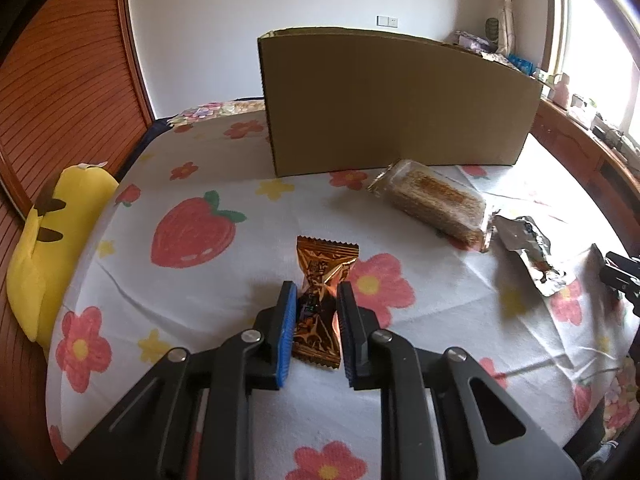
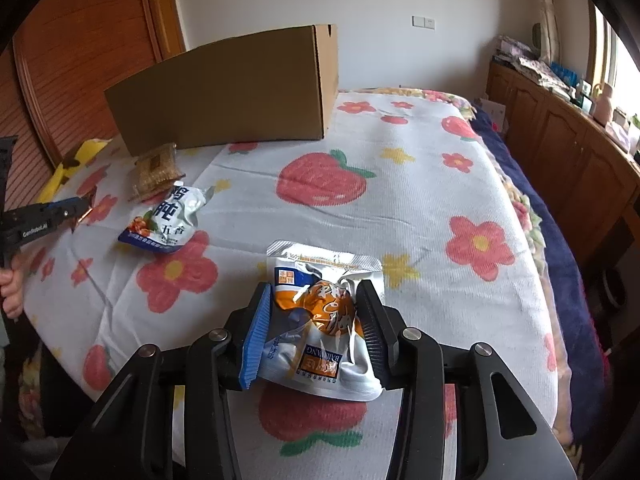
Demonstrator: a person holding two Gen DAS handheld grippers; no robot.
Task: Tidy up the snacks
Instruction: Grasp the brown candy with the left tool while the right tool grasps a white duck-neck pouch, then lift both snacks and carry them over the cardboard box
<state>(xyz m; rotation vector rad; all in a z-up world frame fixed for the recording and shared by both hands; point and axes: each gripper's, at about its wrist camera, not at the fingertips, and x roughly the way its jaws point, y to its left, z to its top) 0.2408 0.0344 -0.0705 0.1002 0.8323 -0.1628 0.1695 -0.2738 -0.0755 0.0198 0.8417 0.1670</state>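
Yellow plush toy [image 1: 52, 240], flowered bedspread [image 2: 420, 200], wooden cabinets [image 2: 560, 152]

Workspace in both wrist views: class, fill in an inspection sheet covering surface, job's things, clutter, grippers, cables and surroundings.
Surface: bed sheet printed with strawberries and flowers, creased.
Job's things: cardboard box at the back; orange candy wrapper; silver-orange pouch; cracker pack in front of the box; blue-white pouch beside it.
Clutter: yellow plush at the bed's edge.
Grippers: left gripper shut on the candy wrapper; right gripper shut on the silver-orange pouch.
Cables: nothing seen.
Surroundings: wooden headboard, white wall, wooden cabinet with items under a window.
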